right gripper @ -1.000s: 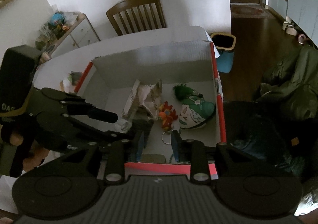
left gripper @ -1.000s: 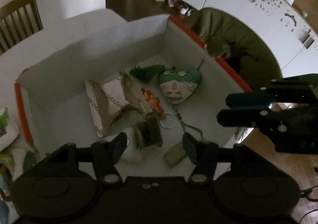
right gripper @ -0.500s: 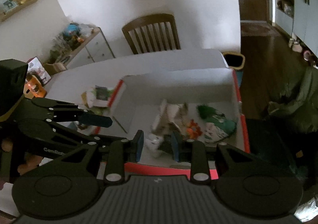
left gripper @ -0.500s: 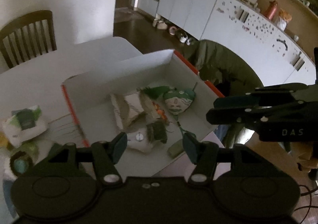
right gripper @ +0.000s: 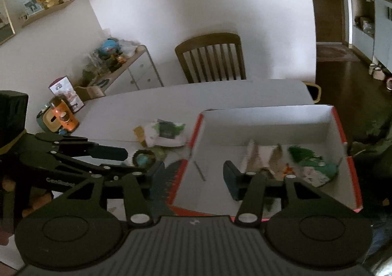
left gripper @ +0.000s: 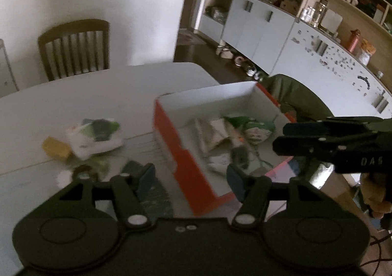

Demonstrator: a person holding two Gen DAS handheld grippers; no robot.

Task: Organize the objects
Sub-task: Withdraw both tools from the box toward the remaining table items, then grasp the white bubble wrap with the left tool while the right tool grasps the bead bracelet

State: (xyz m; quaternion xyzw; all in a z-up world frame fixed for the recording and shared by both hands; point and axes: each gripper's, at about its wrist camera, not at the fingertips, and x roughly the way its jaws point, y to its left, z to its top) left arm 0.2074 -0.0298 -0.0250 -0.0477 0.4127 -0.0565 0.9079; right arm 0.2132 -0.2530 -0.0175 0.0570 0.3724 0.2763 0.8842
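Observation:
An orange box with a white inside (left gripper: 171, 143) (right gripper: 267, 110) stands on the white table (left gripper: 98, 94). In it lie a green plush with a face (left gripper: 257, 130) (right gripper: 316, 170), folded paper packets (left gripper: 210, 134) (right gripper: 252, 156) and a small orange toy (right gripper: 287, 168). Left of the box lie a white-and-green packet (left gripper: 95, 136) (right gripper: 166, 134), a yellow block (left gripper: 55, 148), a round lid-like piece (right gripper: 143, 158) and a dark teal serrated piece (left gripper: 154, 192) (right gripper: 169, 183). My left gripper (left gripper: 191, 178) (right gripper: 129, 161) hangs over the box's near-left corner, jaws opening slightly, nothing between them. My right gripper (right gripper: 193, 178) (left gripper: 286, 137) hovers above the box's front edge, jaws opening, empty.
A wooden chair (left gripper: 73, 48) (right gripper: 210, 58) stands behind the table. A green jacket (left gripper: 301, 97) is draped beyond the box's far right side. An orange item (right gripper: 61, 116) sits at the table's left end near a cluttered sideboard (right gripper: 137, 67). White cabinets (left gripper: 269, 31) line the right wall.
Both grippers have drawn back and up from inside the box, which now looks smaller. The left view has swung toward the loose items on the table. The right jaws have widened.

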